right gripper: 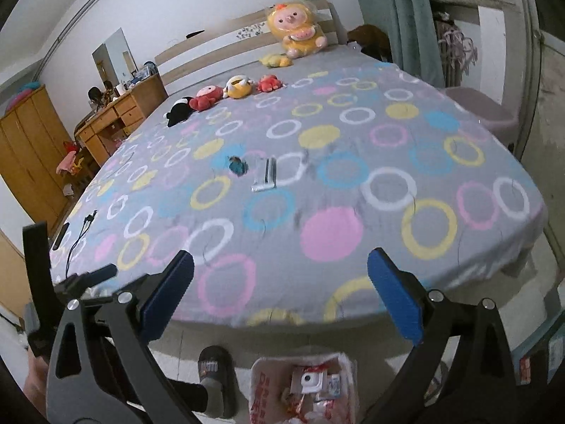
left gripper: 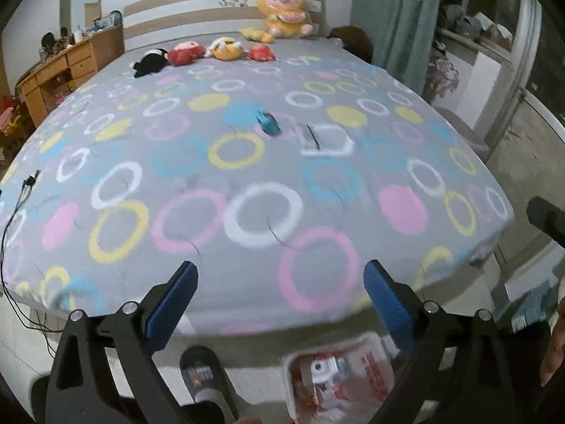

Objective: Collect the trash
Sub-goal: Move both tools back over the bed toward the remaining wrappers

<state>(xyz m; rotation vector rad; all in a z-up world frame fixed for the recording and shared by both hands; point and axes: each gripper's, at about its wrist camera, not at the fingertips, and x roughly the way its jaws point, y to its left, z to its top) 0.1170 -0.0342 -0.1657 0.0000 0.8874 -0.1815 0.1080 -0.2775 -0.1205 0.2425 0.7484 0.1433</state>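
1. Hovering over the near edge of the bed [left gripper: 247,212], both grippers point down and forward; left gripper [left gripper: 280,275] has jaws spread wide, nothing between the blue pads [left gripper: 173,304].
2. Right gripper [right gripper: 280,265] is likewise released, jaws wide, blue pads [right gripper: 395,300] empty; the left tool's black frame shows at the left edge of the right view.
3. Trash bag [left gripper: 339,378], white with red print, sits on the floor below the grippers, just off the bed's foot, mouth up; white and red wrappers and a small white box lie inside [right gripper: 310,388].
4. A slipper [left gripper: 203,374] on a socked foot stands left of the bag, near but apart [right gripper: 215,367].
5. A hand [left gripper: 554,349] shows at the right edge of the left view.
6. Bed cover is grey with pink, yellow, blue and white rings; a black cable [left gripper: 21,194] lies on its left edge [right gripper: 79,233].
7. Mid-bed: a small blue wrapper [left gripper: 268,122], blurred, and just right of it a clear packet [left gripper: 310,137] with a dark strip; apart from each other [right gripper: 236,166] [right gripper: 266,176]. Both well away from the grippers.
8. Farther back, a row of small plush toys [left gripper: 204,53]: black, red, yellow, red.
9. At the headboard [left gripper: 197,10], a big yellow plush [left gripper: 282,10] in clear plastic.
10. Wooden desk [left gripper: 67,67] left of the bed, cluttered top; green curtain [left gripper: 399,17] at right.
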